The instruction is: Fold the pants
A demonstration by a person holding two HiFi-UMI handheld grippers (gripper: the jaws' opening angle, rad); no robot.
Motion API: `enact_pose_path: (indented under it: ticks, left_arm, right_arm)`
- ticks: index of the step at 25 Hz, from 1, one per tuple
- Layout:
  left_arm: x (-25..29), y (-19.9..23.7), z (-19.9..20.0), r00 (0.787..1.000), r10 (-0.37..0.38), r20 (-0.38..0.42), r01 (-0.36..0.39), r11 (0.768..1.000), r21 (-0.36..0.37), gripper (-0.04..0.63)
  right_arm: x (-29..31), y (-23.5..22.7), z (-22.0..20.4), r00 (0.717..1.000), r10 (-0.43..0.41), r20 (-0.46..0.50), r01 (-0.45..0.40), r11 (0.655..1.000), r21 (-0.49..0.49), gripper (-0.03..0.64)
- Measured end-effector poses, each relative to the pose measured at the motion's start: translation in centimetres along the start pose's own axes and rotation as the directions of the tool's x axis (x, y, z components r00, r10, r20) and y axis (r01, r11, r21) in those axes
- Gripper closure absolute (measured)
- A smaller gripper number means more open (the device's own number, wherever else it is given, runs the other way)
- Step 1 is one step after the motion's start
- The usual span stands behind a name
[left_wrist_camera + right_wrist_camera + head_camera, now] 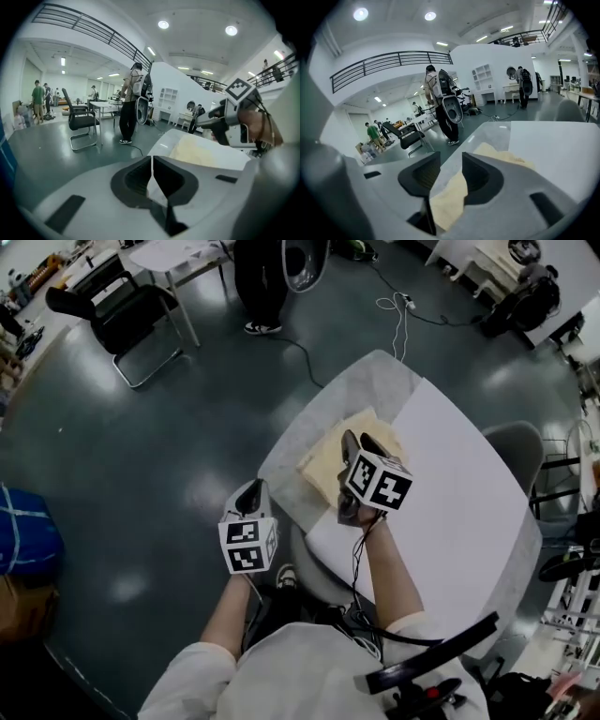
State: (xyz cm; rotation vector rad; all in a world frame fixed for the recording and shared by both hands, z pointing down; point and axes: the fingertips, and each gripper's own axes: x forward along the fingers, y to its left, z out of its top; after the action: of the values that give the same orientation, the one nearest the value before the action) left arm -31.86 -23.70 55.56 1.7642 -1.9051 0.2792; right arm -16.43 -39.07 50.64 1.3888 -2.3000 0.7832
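Here's the table (366, 381) under its grey cover, with a white sheet (450, 484) spread across the right-hand part. The pants (323, 465) lie on the grey side as a flat cream-coloured bundle, already folded and sitting right at the sheet's edge.

From the head view, the right gripper (359, 444) hangs over that bundle, tips pointing away from the person and tilted down. Its own view shows the jaws of the right gripper (451, 161) standing well apart. The cream cloth of the pants (497, 151) appears through the gap and beyond it, but neither pad presses on it (nothing is pinched, just fabric seen past the opening).

The left gripper (251, 488) sits off to the side, out past the table's near-left edge and over the dark floor, well apart from the pants. In its own view the jaws of the left gripper (152, 161) are pressed together at the tips, with nothing caught between them. The pants (197, 152) show further off on the table.

In the background, a black office chair (131, 320) stands by a white desk. A person (261, 282) in dark trousers stands beyond the table, and a cable (398, 320) trails across the floor.
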Motion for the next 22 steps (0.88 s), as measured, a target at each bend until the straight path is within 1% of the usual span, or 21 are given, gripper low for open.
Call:
enact_pose_path:
  ticks: [4,7,10,15,18,22]
  left_arm:
    - [0.1,1.1,-1.0,1.000,-0.005,-0.008,0.005,1.000,-0.004,0.577]
    - [-0.1,0.4,-1.6,1.000,-0.021,-0.012,0.021,1.000,-0.005,0.577]
    - [-0.2,-0.9,-1.6,0.999,-0.039,-0.009,0.039,0.999,0.006,0.577]
    - [-1.1,-4.7,-1.2,0.998,-0.064,0.010,0.064,0.998,0.031,0.577]
    - [-1.7,-7.6,-0.9,0.997,-0.078,0.024,0.077,0.996,0.051,0.577]
    - [-3.7,-11.7,-0.4,0.994,-0.096,0.044,0.092,0.993,0.080,0.577]
  right_arm:
    - [0.3,-0.9,-2.5,0.998,-0.046,-0.038,0.046,0.999,0.000,0.489]
    - [-0.4,-1.8,-4.3,0.996,-0.070,-0.058,0.071,0.997,0.006,0.491]
    - [-1.7,-2.9,-4.4,0.995,-0.091,-0.047,0.091,0.996,-0.005,0.491]
    - [-5.6,-6.2,-3.5,0.992,-0.127,-0.004,0.127,0.992,-0.019,0.501]
    - [-8.7,-8.9,-3.3,0.987,-0.158,0.027,0.159,0.987,-0.035,0.550]
    - [-13.9,-12.5,-4.0,0.981,-0.191,0.047,0.192,0.981,-0.037,0.566]
